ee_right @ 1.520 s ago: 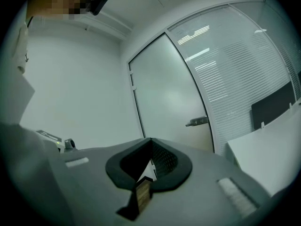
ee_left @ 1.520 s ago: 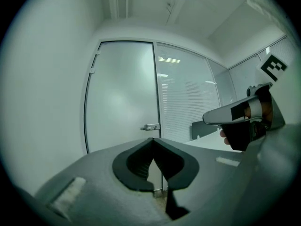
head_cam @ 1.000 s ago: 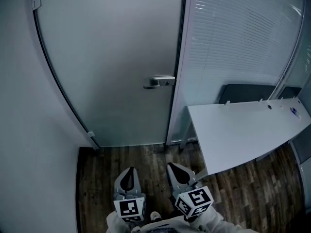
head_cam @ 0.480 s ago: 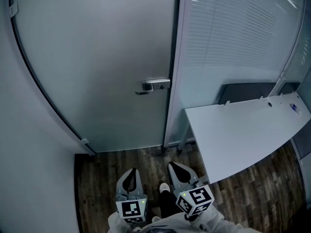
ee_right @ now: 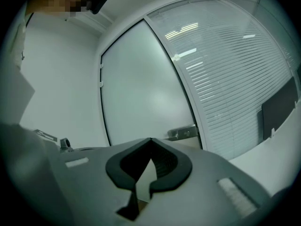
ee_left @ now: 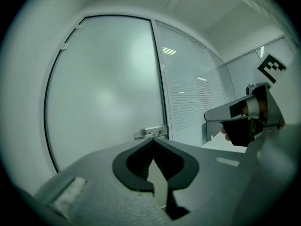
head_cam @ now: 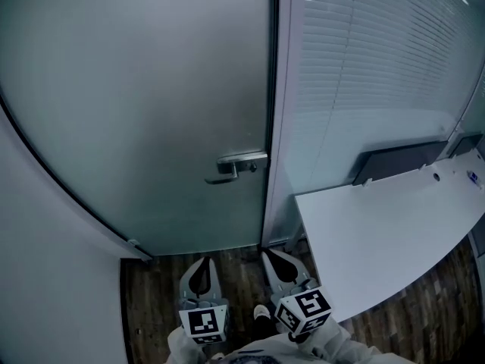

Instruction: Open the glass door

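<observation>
Risk lies mostly at the handle [head_cam: 241, 163]. It sits at 12 o'clock from our two grippers, on the right edge of the glass door [head_cam: 144, 105] and well apart from both. Our left gripper [head_cam: 202, 264] and right gripper [head_cam: 270, 258] keep their jaws closed on nothing. We judge a closed tip could skid off the lever, or the right one could clip the bench [head_cam: 394, 226] at 3 o'clock.
</observation>
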Demonstrator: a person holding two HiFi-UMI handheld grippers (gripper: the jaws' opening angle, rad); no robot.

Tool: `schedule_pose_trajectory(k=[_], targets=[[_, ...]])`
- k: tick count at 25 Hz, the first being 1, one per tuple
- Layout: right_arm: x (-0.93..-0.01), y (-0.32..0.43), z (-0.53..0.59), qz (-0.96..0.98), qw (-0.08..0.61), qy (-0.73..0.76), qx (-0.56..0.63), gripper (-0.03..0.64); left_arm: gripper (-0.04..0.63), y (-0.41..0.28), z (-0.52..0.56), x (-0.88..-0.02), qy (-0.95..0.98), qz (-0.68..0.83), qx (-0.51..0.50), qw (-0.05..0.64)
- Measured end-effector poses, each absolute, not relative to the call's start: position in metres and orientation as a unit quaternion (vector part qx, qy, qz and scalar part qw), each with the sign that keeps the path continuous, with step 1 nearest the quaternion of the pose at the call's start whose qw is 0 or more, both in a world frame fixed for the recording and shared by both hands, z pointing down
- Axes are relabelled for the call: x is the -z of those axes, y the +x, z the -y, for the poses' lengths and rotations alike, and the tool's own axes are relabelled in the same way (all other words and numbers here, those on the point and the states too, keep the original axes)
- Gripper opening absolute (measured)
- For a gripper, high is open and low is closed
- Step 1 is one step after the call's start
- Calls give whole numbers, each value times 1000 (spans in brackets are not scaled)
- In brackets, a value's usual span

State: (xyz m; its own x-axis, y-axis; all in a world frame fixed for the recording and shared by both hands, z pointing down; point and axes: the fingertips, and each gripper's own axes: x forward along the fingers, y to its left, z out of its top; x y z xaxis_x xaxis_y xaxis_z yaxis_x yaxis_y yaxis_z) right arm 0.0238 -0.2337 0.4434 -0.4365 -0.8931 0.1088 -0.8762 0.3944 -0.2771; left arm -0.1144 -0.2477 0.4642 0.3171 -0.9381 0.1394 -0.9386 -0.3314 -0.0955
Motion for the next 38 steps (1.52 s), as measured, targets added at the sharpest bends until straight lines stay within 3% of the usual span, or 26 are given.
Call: schedule_pose_trajectory(k=[10, 15, 20, 24, 29, 38], targets=[[-459, 42, 304, -830, 23, -529, 172, 5, 3, -102, 322, -472, 802, 585, -119, -24], [-463, 39, 321, -824, 20, -537, 180, 5, 55, -106, 349, -481, 806, 571, -152, -39], [-460, 42, 331, -815, 20, -551, 179, 5, 161, -103, 377, -499, 815, 534, -208, -82], [-464, 45, 334, -807, 15, -562, 180, 5, 196, -107, 404, -521, 795, 509, -288, -160], [-467, 55, 330, -794, 6, -581, 180, 5, 196, -107, 444, -535, 709, 470, -397, -346], [-469, 74, 325, -771, -4, -610, 183, 5, 196, -97, 507, -559, 667, 426, -441, -422]])
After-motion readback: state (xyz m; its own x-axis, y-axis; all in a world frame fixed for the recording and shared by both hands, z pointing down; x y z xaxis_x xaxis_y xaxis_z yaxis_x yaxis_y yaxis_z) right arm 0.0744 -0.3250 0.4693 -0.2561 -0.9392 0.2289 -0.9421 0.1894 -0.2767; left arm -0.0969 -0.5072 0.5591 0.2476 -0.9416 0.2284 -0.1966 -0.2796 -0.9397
